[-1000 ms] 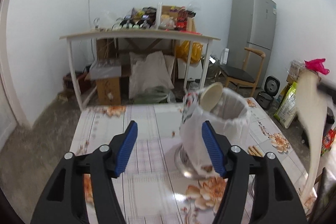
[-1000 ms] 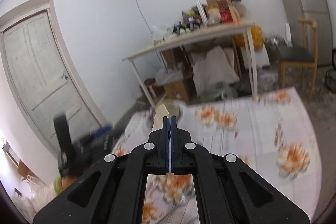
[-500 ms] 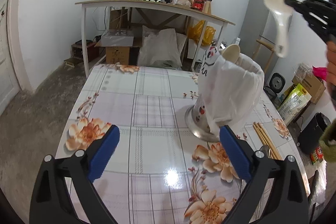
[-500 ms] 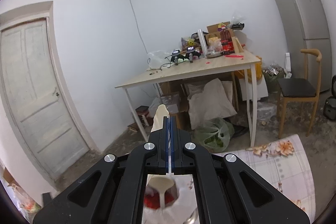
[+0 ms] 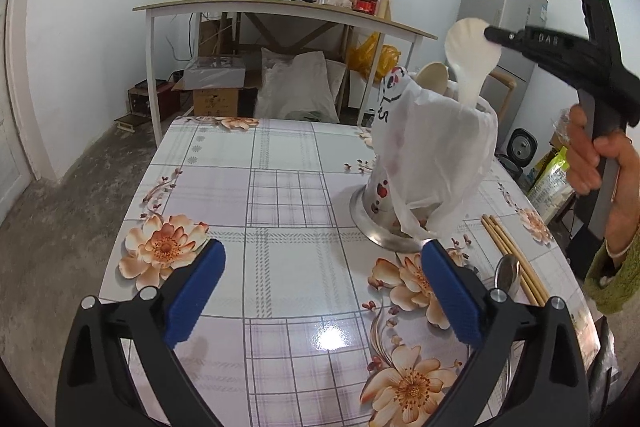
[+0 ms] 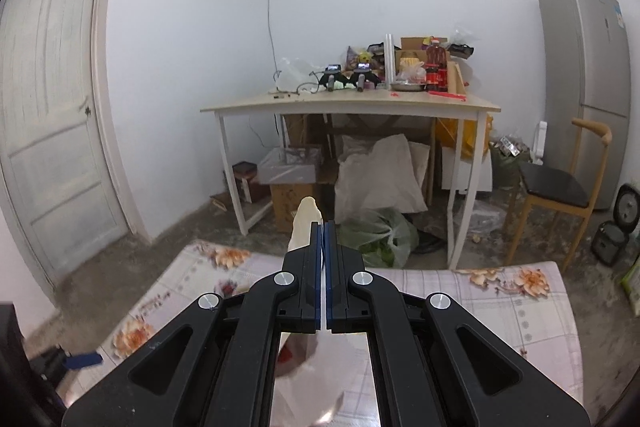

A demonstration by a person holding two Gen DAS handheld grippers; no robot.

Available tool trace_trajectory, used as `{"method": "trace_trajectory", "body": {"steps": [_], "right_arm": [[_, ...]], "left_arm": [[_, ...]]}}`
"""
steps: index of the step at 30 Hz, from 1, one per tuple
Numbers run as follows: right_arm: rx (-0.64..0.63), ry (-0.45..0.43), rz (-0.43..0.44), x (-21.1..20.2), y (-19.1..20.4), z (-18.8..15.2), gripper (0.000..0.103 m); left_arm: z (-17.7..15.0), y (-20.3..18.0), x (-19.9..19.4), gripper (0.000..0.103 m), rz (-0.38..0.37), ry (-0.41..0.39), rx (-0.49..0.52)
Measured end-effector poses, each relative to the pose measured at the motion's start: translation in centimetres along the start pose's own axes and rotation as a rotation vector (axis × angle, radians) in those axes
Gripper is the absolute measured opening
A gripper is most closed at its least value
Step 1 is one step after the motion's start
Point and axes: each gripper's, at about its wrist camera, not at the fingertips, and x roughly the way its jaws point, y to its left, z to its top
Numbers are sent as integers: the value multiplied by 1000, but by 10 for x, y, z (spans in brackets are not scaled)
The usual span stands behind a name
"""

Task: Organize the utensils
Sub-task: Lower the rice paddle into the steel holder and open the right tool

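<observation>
Overhead, right gripper (image 5: 490, 35) clamps white spoon (image 5: 472, 61) above holder (image 5: 436, 163).

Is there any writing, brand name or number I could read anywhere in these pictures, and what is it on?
"DAB", as far as it can be made out: raised letters on the black body of the right gripper, seen from the left wrist.
Black marks on the white bag over the utensil holder: not readable.
Labels on the red bottles and the fridge sticker: too small to read.
</observation>
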Motion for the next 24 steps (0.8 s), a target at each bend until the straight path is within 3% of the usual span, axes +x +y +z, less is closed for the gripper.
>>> {"method": "trace_trajectory", "body": {"steps": [6, 8, 11, 18, 24], "right_arm": [[26, 62, 11, 1, 0, -10, 7], [34, 74, 19, -2, 0, -10, 24], [62, 65, 38, -13, -2, -8, 38], [87, 53, 31, -53, -3, -3, 56], [104, 111, -12, -90, 0, -29, 66]], "left_arm": [[4, -8, -3, 96, -5, -2, 38], [4, -12, -7, 96, -5, -15, 51], [3, -15, -9, 96, -3, -15, 53], [-3, -18, -13, 96, -16, -1, 31], [-7, -24, -14, 96, -7, 19, 39]]}}
